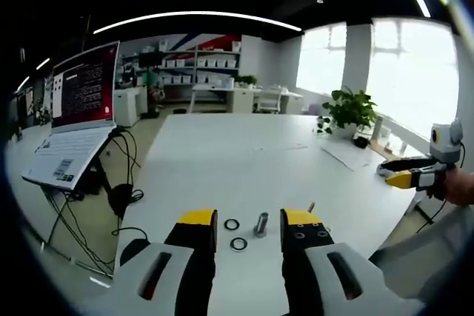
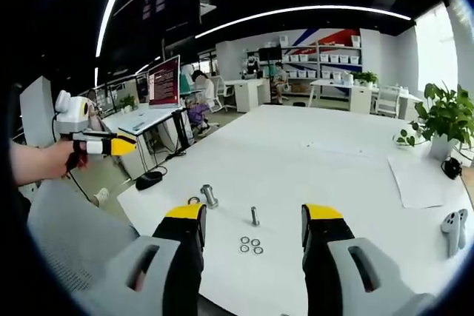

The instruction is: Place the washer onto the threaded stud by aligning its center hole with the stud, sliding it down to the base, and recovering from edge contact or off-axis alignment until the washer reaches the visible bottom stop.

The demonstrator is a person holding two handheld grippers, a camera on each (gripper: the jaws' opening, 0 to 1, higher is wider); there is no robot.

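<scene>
My right claw (image 2: pixel 253 221) is wide open and empty with the three washers (image 2: pixel 252 245) lying flat on the surface just ahead between its jaws, upright stud (image 2: pixel 255 216) right behind them; left claw (image 1: pixel 249 229) also open.

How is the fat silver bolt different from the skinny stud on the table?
The bolt is thicker and has a wide head; the stud is thin all the way up. The stud stands straight, while the bolt looks tilted. Three washers lie close by the stud; one ring lies by the bolt. Both are silver metal on the white table, and neither wears a washer.
</scene>
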